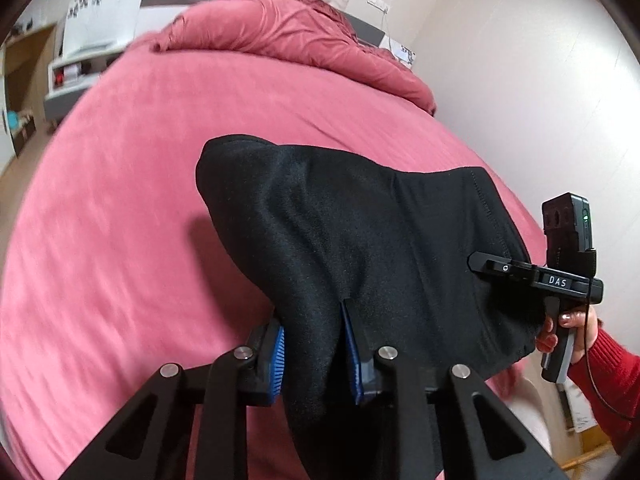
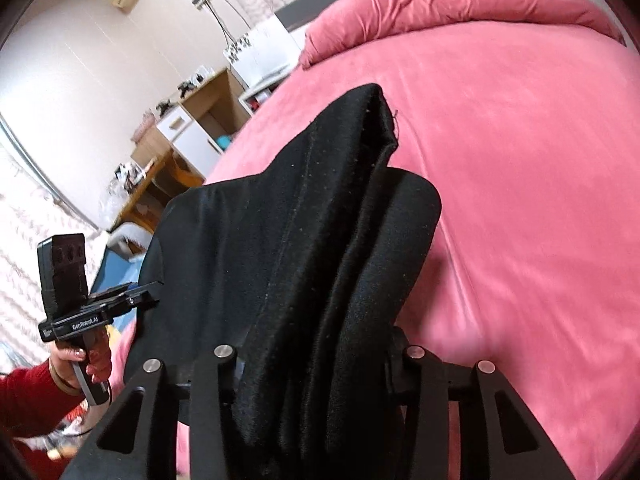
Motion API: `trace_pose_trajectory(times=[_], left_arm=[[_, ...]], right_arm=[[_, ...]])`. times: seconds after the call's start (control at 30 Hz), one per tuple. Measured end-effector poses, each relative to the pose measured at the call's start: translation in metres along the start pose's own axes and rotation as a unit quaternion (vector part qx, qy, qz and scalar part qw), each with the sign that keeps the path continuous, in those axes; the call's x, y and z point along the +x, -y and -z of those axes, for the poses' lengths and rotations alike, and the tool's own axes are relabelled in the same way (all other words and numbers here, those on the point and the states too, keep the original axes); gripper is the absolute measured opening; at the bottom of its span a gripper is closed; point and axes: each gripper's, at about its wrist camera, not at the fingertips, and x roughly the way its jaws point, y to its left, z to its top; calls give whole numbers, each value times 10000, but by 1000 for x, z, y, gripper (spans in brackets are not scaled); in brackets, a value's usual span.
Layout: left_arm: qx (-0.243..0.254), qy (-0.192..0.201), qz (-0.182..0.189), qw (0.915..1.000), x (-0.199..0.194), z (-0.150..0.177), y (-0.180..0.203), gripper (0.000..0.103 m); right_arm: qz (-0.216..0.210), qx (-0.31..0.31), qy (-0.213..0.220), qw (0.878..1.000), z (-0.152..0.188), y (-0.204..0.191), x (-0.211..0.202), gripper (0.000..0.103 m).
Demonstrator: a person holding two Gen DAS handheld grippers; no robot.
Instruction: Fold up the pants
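Both grippers held the black pants (image 1: 360, 248) above the pink bed (image 1: 120, 200): left gripper (image 1: 316, 352) and right gripper (image 2: 316, 376) each pinched thick fabric, apparently to lift it for folding.

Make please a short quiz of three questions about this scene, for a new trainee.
1. True or false: both grippers are shut on the black pants.
2. What covers the bed? A) white sheet B) pink cover C) blue blanket
3. Which colour is the sleeve of the person?

Key:
1. True; the left gripper and the right gripper each pinch the cloth.
2. B
3. Red
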Motion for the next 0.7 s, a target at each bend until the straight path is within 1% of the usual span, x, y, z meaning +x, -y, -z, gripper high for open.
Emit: trace_pose_trajectory(times=[0.13, 0.2, 0.3, 0.37, 0.5, 0.57, 0.63, 0.7], left_arm=[[35, 130, -241, 9996, 6, -33, -18, 25], [-36, 184, -296, 9994, 12, -49, -31, 25], [21, 231, -441, 9988, 21, -68, -45, 25], [6, 221, -480, 9986, 30, -74, -51, 25], [-108, 117, -506, 9986, 49, -83, -68, 26], [-102, 50, -535, 9985, 59, -84, -76, 27], [-96, 17, -511, 9986, 72, -87, -82, 28], [-130, -15, -473, 9988, 79, -87, -83, 29]], right_arm=[[-135, 160, 294, 9993, -39, -1, 28, 44], [-148, 180, 351, 9991, -56, -2, 42, 44], [-138, 144, 356, 9992, -80, -2, 62, 44], [-143, 174, 347, 9991, -91, 3, 72, 43], [-26, 277, 197, 9994, -98, 24, 88, 43], [-33, 422, 133, 9990, -97, 32, 98, 44], [-149, 592, 175, 9980, -94, 40, 102, 45], [-204, 595, 250, 9977, -89, 42, 102, 46]])
